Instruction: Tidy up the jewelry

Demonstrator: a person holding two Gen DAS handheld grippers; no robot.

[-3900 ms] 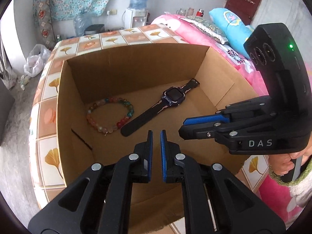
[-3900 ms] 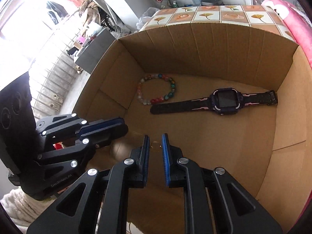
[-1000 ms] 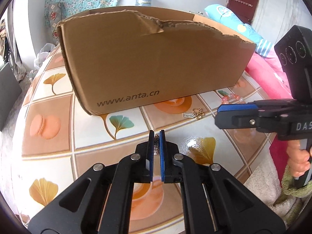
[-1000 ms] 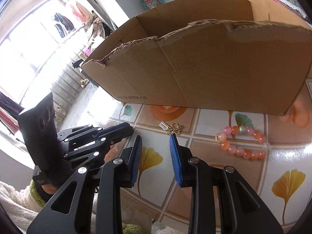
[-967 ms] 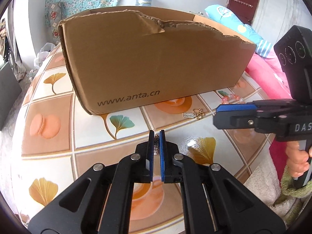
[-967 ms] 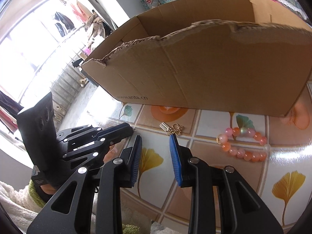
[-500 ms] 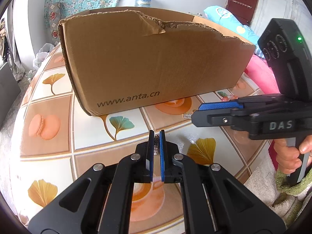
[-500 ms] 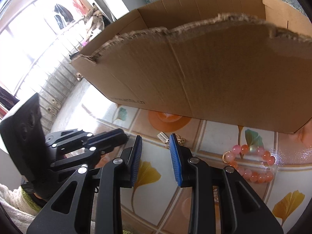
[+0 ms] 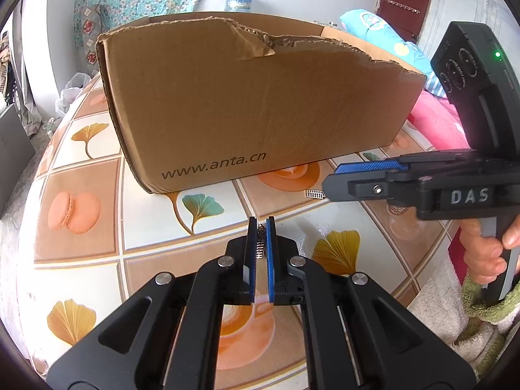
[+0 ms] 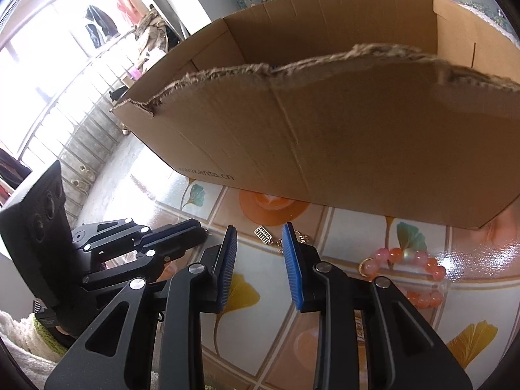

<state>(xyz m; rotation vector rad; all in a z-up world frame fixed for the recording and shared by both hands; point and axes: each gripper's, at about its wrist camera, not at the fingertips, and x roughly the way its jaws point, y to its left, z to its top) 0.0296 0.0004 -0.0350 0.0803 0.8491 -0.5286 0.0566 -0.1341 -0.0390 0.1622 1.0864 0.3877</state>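
Blue-padded and nearly closed, the left tool (image 9: 261,227) pinched a small metal charm (image 9: 260,243) between its pads, holding it clear of the surface (image 9: 146,221), probably so it could be carried to the box. Just to its right and slightly ahead, the right tool (image 10: 258,237) stood partly open with nothing between its pads, angled down so that its gap lined up with a second charm (image 10: 264,234), a small ribbed metal piece on a short gold chain, lying on the tiled surface just beyond its tips; judging by that alignment, it was being set up to close on that piece. Right of the right tool, a bracelet (image 10: 419,269) of pink and orange beads lay flat on the surface, near the box's front wall and not yet dealt with. Ahead of both tools stood the cardboard box (image 9: 253,104), open at the top with a torn front edge, apparently the place where the jewelry was being gathered; from these low views its floor was hidden. At the far right of the left tool's view, a hand (image 9: 487,247) gripped the right tool's handle, with a fleecy sleeve below it.
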